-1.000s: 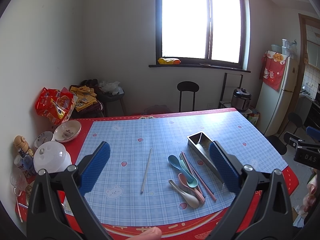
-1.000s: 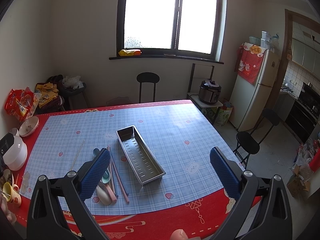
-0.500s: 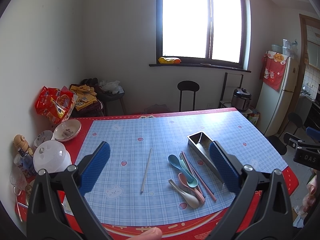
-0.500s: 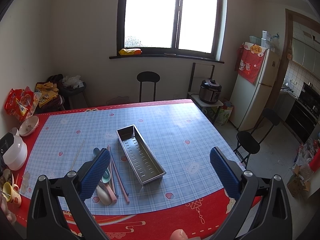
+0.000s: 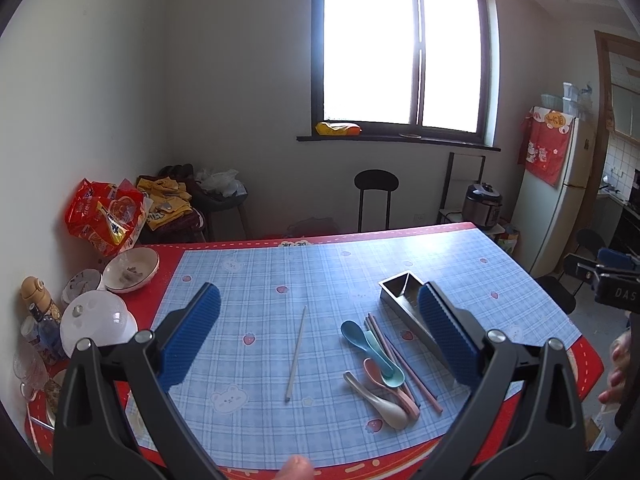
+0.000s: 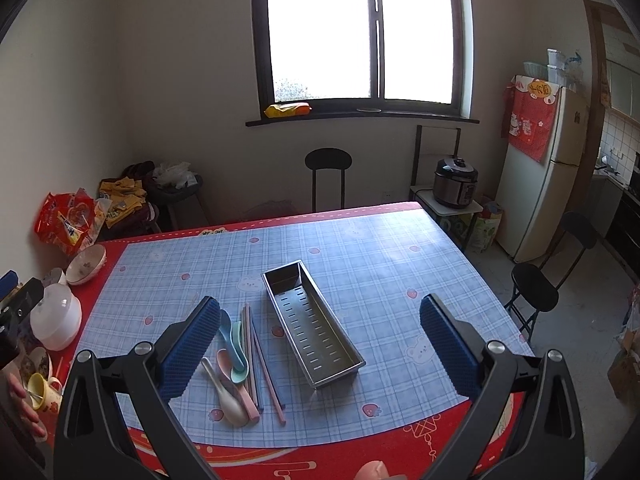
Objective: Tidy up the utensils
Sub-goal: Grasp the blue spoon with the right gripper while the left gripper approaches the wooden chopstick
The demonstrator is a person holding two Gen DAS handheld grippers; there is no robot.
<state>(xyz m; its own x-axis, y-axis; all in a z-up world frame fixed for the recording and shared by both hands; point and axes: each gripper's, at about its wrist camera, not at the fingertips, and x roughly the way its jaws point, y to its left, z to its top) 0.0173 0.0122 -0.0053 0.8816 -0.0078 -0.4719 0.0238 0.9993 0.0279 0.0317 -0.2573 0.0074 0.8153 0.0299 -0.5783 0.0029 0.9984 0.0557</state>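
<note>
A steel slotted utensil tray (image 6: 312,326) lies empty in the middle of the blue checked tablecloth; it also shows in the left wrist view (image 5: 404,296). Left of it lies a heap of spoons (image 6: 232,356) in blue, teal, pink and beige, with several pink chopsticks (image 6: 266,372); the heap also shows in the left wrist view (image 5: 378,364). One pale chopstick (image 5: 295,354) lies apart, further left. My left gripper (image 5: 318,336) is open and empty above the near table edge. My right gripper (image 6: 320,340) is open and empty, above the tray's near end.
At the table's left edge stand a white lidded pot (image 5: 98,322), bowls (image 5: 132,270), a snack bag (image 5: 104,216), a bottle (image 5: 40,300) and a yellow cup (image 6: 42,394). Black stools (image 6: 534,292) stand right of the table.
</note>
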